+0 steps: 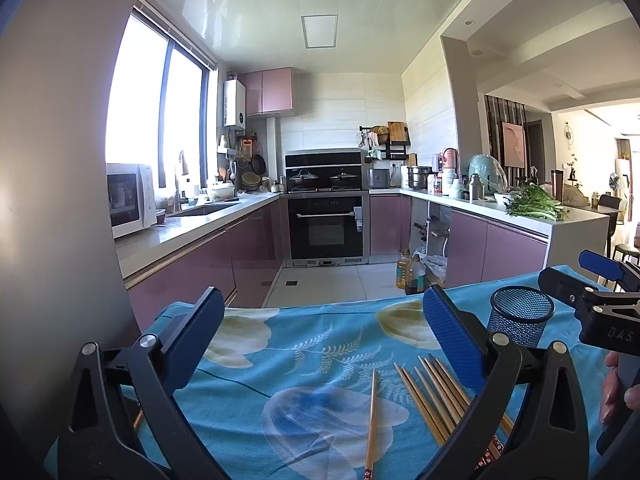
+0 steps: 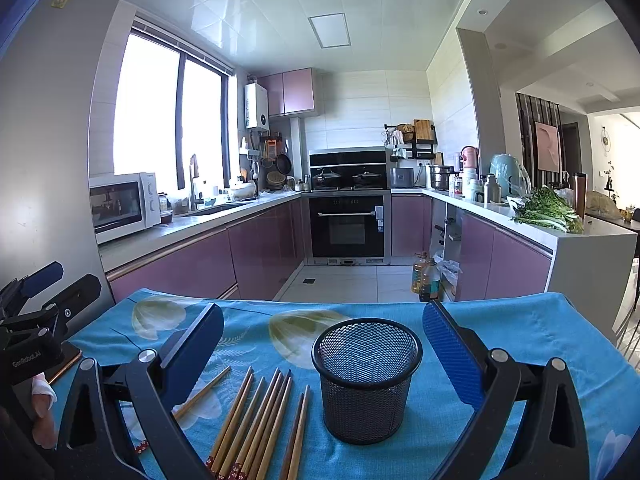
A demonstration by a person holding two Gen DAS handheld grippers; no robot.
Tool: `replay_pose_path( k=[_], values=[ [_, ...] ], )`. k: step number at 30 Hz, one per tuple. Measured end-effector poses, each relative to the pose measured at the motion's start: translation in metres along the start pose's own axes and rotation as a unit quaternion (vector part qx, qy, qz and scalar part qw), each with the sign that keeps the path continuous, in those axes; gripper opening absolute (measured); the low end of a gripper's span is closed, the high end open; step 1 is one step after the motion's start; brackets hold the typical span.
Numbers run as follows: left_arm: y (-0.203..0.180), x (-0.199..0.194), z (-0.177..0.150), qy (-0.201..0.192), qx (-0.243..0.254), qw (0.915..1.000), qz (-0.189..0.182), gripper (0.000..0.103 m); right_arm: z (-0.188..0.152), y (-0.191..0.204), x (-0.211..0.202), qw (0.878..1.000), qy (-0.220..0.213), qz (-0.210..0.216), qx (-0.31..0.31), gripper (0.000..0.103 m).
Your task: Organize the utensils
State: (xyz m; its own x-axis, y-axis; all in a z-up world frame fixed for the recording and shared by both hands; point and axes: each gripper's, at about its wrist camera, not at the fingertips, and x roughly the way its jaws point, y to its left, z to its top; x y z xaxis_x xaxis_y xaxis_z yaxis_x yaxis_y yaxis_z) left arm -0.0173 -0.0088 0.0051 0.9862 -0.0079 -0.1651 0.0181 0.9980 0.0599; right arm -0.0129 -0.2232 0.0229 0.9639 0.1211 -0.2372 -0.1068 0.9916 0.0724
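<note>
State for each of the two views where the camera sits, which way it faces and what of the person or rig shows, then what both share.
Left wrist: on the left gripper, facing the kitchen over the blue tablecloth; single chopstick between its open fingers, the right gripper and a hand at right.
Right wrist: on the right gripper, mesh cup between its open fingers; left gripper and fingers at left.
Shared: tablecloth, chopsticks, cup, oven.

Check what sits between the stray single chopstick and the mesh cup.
The chopstick bundle lies between the stray chopstick and the mesh cup, flat on the blue cloth. The right wrist view shows it best.
</note>
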Motion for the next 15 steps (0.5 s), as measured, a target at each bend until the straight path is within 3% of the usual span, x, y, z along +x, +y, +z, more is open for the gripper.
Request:
replay_pose_path(
  k=[15],
  values=[
    [-0.0025,-0.0009,0.0014,-0.003,0.0,1.0,-0.002,0.098,-0.0007,-0.0001,-0.0001,1.0,-0.002,0.0,0.0,0.097]
  ],
)
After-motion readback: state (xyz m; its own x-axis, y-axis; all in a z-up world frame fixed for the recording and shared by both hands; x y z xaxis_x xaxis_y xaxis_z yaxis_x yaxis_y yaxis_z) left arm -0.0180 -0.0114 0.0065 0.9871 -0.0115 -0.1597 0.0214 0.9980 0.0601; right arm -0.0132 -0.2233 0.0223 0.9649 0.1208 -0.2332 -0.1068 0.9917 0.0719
